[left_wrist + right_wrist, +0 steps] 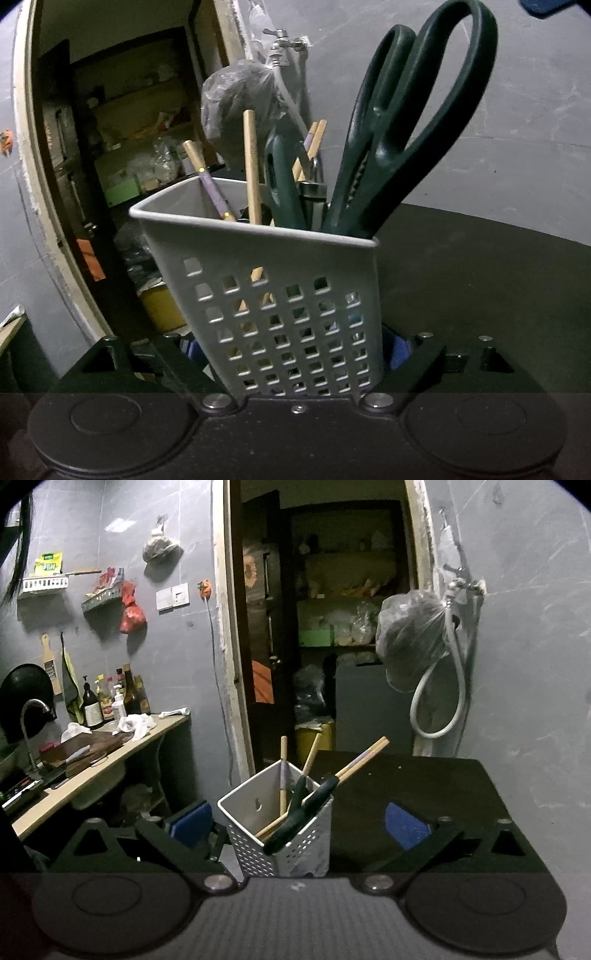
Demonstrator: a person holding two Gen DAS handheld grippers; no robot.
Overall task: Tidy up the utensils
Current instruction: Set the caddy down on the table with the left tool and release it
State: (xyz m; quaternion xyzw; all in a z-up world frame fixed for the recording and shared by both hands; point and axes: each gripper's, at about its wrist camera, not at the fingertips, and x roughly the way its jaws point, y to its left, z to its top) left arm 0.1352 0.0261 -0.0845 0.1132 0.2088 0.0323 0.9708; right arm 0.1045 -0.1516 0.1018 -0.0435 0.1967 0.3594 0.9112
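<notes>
1. The white plastic basket with square holes (pixel 291 314) stands on the dark table (pixel 424 786). It holds big dark green scissors (pixel 399 140) and wooden chopsticks (pixel 253 170).
2. The left gripper (pixel 295 354) sits around the basket's bottom. I cannot tell if its blue pads (pixel 397 350) press it.
3. The right gripper (pixel 299 823) is wide open and holds nothing.
4. The tall scissors lean over. A bump could tip the basket.
</notes>
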